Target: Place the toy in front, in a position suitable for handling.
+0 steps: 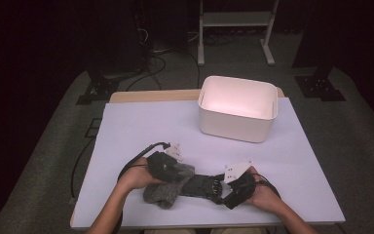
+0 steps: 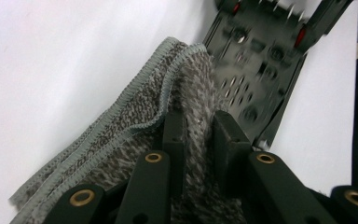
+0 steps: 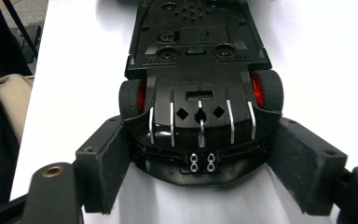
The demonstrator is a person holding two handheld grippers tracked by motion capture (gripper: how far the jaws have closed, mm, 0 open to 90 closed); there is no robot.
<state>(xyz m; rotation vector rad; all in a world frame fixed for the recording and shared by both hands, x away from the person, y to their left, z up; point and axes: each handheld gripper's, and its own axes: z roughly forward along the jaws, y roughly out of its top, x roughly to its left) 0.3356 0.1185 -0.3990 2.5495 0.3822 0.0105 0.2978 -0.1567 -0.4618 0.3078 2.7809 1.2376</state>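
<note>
A black toy car (image 1: 202, 185) lies upside down on the white mat, near the front edge. In the right gripper view its underside (image 3: 198, 70) shows red wheel hubs and silver strips. My right gripper (image 3: 198, 149) is shut on the car's end, with one pad (image 3: 107, 163) against each side. A fuzzy grey cloth (image 1: 163, 192) lies bunched at the car's left end. My left gripper (image 2: 198, 130) is shut on a fold of this cloth (image 2: 135, 107), right beside the car's underside (image 2: 256, 60). In the high view the left gripper (image 1: 175, 168) and the right gripper (image 1: 226, 187) face each other across the car.
A white plastic bin (image 1: 237, 108) stands at the back right of the mat (image 1: 136, 126), with nothing visible inside it. Cables trail from both grippers toward the front edge. Beyond the table are dark stands and a white frame on the floor.
</note>
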